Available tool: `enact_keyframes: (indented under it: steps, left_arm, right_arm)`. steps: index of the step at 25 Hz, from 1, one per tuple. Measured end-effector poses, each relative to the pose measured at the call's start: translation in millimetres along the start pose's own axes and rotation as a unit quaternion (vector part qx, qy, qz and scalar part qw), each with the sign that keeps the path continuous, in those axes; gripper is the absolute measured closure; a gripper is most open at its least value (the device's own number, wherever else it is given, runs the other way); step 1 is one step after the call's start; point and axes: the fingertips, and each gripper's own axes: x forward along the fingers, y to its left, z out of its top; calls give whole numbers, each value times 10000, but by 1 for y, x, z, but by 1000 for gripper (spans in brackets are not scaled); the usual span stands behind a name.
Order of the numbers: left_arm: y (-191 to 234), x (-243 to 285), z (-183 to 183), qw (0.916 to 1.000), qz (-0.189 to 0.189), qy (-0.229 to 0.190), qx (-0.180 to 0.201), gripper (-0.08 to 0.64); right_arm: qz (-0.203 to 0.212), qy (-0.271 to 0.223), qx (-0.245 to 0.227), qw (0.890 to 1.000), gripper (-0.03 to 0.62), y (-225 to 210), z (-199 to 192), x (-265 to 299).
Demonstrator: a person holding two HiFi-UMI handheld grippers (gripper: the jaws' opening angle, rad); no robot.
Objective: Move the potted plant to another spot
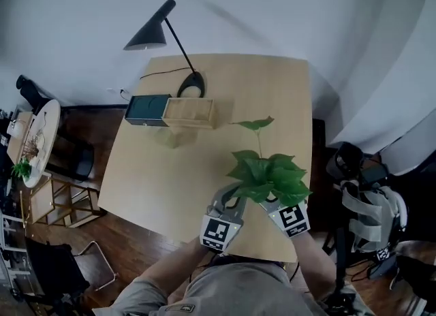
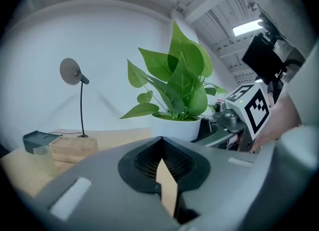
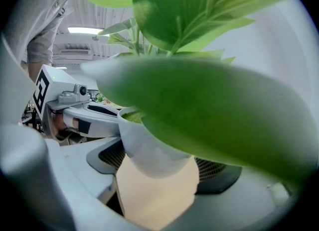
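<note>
The potted plant (image 1: 269,175) stands near the front edge of the wooden table (image 1: 163,185); its broad green leaves hide the pot from above. In the right gripper view the white pot (image 3: 149,153) sits between the jaws of my right gripper (image 3: 157,148), both pads against its sides. From above, the right gripper (image 1: 276,204) reaches in under the leaves. My left gripper (image 1: 230,193) rests just left of the plant, jaws closed on nothing, tips together (image 2: 160,140). From there the pot (image 2: 174,125) is ahead and to the right.
At the table's back stand a black desk lamp (image 1: 163,32), a dark green box (image 1: 146,110), a wooden box (image 1: 189,112) and a clear cup (image 1: 174,136). A round side table (image 1: 37,137) is at the left, bags (image 1: 368,206) on the right.
</note>
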Motion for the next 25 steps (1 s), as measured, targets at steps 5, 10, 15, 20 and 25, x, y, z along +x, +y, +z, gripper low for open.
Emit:
enact_keyframes:
  steps: [5,10,15,20,25]
  left_arm:
    - [1,-27,31,9994,69,-325,-79,566]
    - [0,-44,48,9981,155,-586,-100,566]
    - [4,-60,53,9972,281,-679,-120,566]
    - [12,-76,50,9959,536,-717,-114,566]
    - [24,-95,41,9948,743,-667,-178,566]
  right_arm:
    - [-61,-172,-73,9998,150,14,34,-11]
    - [29,-281,-217,9994,150,27,61,-18]
    - [123,-308,-289,9990,150,42,68,-18]
    - [295,-340,-388,9982,150,57,66,-11]
    - [561,-312,-485,9968,150,79,72,2]
